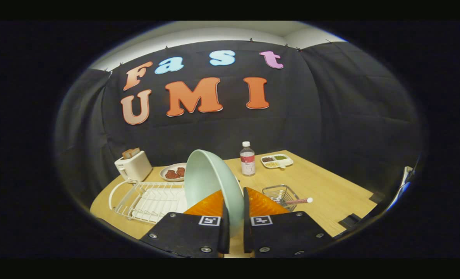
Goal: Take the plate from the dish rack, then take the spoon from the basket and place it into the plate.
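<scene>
My gripper (234, 209) is shut on the rim of a pale green plate (208, 182), which stands on edge between the fingers and rises above them. The plate is lifted over the wooden table, just right of the white wire dish rack (146, 199). To the right of the fingers sits a small wire basket (279, 193). The spoon (300, 200) lies in it, its pink handle with a white tip sticking out to the right.
On the wooden table (330, 190) beyond the plate stand a white toaster (133, 166) with bread, a dish of red food (174, 172), a clear bottle (247, 159) and a divided white tray (277, 161). The black cloth wall closes the back.
</scene>
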### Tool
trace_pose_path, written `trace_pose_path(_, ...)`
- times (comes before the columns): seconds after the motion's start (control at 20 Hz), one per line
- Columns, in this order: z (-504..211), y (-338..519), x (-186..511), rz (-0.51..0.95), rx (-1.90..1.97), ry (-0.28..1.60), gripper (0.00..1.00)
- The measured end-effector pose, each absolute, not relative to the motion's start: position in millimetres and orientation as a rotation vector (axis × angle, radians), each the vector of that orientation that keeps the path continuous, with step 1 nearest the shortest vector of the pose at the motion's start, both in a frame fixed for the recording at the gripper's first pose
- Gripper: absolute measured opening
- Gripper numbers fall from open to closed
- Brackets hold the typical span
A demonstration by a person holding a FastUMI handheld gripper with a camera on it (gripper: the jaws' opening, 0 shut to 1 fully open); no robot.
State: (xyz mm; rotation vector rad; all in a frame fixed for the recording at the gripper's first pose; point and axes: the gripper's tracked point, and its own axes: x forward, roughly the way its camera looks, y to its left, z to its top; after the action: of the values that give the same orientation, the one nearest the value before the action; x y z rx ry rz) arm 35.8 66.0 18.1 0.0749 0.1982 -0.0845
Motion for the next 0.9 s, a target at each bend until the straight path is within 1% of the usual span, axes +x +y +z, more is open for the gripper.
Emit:
trace_pose_path(0.5, -54.8, 80.2, -42.1, 0.056, 0.349, 0.365, 0.14)
trace_pose_path(0.9, -120.7, 84.9, -71.5, 0.066, 0.501, 0.501, 0.14)
